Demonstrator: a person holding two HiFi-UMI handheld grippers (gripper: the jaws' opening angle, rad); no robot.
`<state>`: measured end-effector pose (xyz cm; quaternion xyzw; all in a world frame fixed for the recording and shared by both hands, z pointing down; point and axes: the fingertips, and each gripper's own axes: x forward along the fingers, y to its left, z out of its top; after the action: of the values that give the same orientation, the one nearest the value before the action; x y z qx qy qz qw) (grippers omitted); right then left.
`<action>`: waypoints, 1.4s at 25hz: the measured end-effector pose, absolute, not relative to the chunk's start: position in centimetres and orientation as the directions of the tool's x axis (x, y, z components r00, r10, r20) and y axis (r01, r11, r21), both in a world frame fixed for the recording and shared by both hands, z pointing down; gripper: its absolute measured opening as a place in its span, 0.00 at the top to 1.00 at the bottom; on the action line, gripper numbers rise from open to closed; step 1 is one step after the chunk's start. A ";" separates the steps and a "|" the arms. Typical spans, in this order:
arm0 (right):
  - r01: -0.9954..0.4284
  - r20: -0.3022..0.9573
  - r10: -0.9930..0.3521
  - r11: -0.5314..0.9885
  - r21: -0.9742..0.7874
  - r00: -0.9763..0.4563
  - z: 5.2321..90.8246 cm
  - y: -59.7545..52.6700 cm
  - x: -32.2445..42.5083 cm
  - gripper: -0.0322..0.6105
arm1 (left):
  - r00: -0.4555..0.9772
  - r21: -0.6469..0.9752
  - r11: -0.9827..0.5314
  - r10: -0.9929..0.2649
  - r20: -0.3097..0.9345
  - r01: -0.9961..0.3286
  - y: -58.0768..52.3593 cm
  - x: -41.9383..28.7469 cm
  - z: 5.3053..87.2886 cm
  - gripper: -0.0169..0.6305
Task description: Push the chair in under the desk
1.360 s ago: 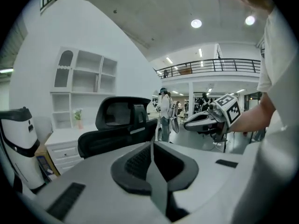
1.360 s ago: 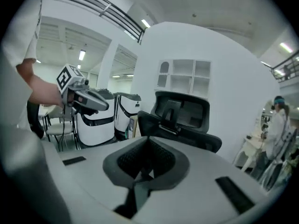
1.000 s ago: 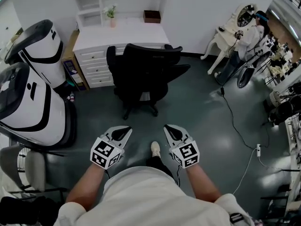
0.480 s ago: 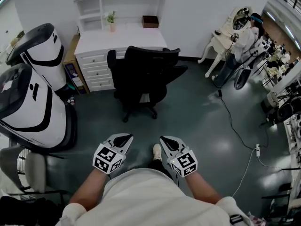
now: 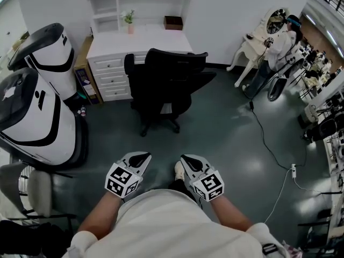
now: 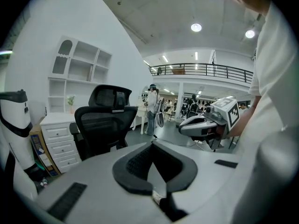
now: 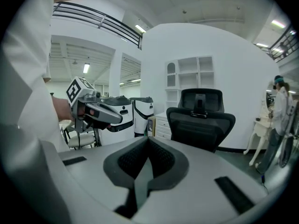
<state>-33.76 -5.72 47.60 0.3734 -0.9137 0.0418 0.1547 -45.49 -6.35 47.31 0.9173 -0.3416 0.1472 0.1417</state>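
Observation:
A black office chair (image 5: 165, 87) stands on the dark floor in front of a white desk (image 5: 138, 41), its back turned to me. It also shows ahead in the left gripper view as the chair (image 6: 105, 122) and in the right gripper view as the chair (image 7: 200, 122). My left gripper (image 5: 141, 158) and right gripper (image 5: 186, 159) are held side by side close to my body, well short of the chair. Both are shut with nothing between the jaws. Each gripper shows in the other's view: right gripper (image 6: 183, 128), left gripper (image 7: 120, 122).
Two large white-and-black machines (image 5: 37, 98) stand at the left. A stool (image 5: 37, 192) is at the lower left. A cable (image 5: 271, 144) runs across the floor at the right, where a person (image 5: 279, 44) sits by a white chair. Shelves (image 5: 140, 1) rise above the desk.
Both grippers have drawn back a little toward my body, and the view has shifted slightly. The chair has not moved.

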 end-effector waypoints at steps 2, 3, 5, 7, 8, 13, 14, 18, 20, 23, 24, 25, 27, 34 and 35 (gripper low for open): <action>-0.692 0.312 -0.668 0.720 0.043 -0.675 47.6 -5.6 -34.0 0.94 | 0.726 0.174 -0.724 -0.581 0.367 -0.667 -6.2 -45.7 47.5 0.98; -0.692 0.312 -0.668 0.721 0.043 -0.676 47.5 -5.4 -34.1 0.95 | 0.724 0.174 -0.722 -0.582 0.370 -0.669 -6.2 -45.8 47.6 0.98; -0.691 0.314 -0.667 0.721 0.043 -0.676 47.6 -5.1 -34.1 0.95 | 0.720 0.171 -0.719 -0.587 0.372 -0.674 -6.1 -46.0 47.6 0.98; -0.692 0.315 -0.667 0.720 0.043 -0.675 47.6 -4.8 -34.0 0.94 | 0.719 0.170 -0.718 -0.589 0.369 -0.676 -5.9 -46.1 47.6 0.98; -0.693 0.315 -0.668 0.720 0.043 -0.674 47.7 -4.8 -34.0 0.94 | 0.719 0.166 -0.719 -0.589 0.370 -0.674 -5.9 -46.1 47.5 0.98; -0.695 0.316 -0.672 0.717 0.049 -0.670 47.7 -4.4 -34.0 0.95 | 0.730 0.160 -0.734 -0.576 0.369 -0.660 -5.4 -45.5 47.6 0.98; -0.695 0.316 -0.671 0.717 0.049 -0.670 47.8 -4.3 -33.9 0.95 | 0.733 0.162 -0.736 -0.573 0.367 -0.657 -5.3 -45.3 47.6 0.98; -0.695 0.321 -0.669 0.718 0.045 -0.670 47.9 -4.2 -33.8 0.95 | 0.741 0.168 -0.743 -0.562 0.367 -0.647 -5.0 -44.9 47.8 0.98; -0.693 0.323 -0.668 0.719 0.048 -0.670 47.9 -4.1 -33.9 0.95 | 0.743 0.168 -0.746 -0.558 0.370 -0.645 -4.8 -44.8 47.8 0.98; -0.693 0.324 -0.668 0.719 0.050 -0.670 48.0 -3.8 -34.0 0.95 | 0.744 0.167 -0.748 -0.554 0.374 -0.642 -4.6 -44.9 48.0 0.98; -0.693 0.325 -0.668 0.719 0.049 -0.669 48.0 -3.8 -33.9 0.95 | 0.744 0.168 -0.748 -0.554 0.374 -0.642 -4.6 -44.8 48.0 0.98; -0.694 0.327 -0.668 0.718 0.049 -0.668 48.1 -3.8 -33.8 0.95 | 0.744 0.169 -0.748 -0.553 0.374 -0.642 -4.6 -44.8 48.1 0.98; -0.696 0.329 -0.670 0.716 0.050 -0.666 48.2 -3.8 -33.5 0.95 | 0.745 0.172 -0.748 -0.552 0.374 -0.641 -4.8 -44.6 48.1 0.98; -0.693 0.334 -0.667 0.719 0.052 -0.666 48.2 -4.1 -33.5 0.95 | 0.744 0.166 -0.750 -0.552 0.376 -0.640 -5.1 -44.6 48.1 0.98; -0.693 0.334 -0.666 0.719 0.052 -0.667 48.2 -4.2 -33.4 0.95 | 0.744 0.165 -0.750 -0.552 0.377 -0.641 -5.2 -44.6 48.1 0.98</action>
<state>-33.43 -4.16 48.22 0.3725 -0.9120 0.0400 0.1671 -44.62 -5.24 48.09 0.9226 -0.3233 0.1539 0.1435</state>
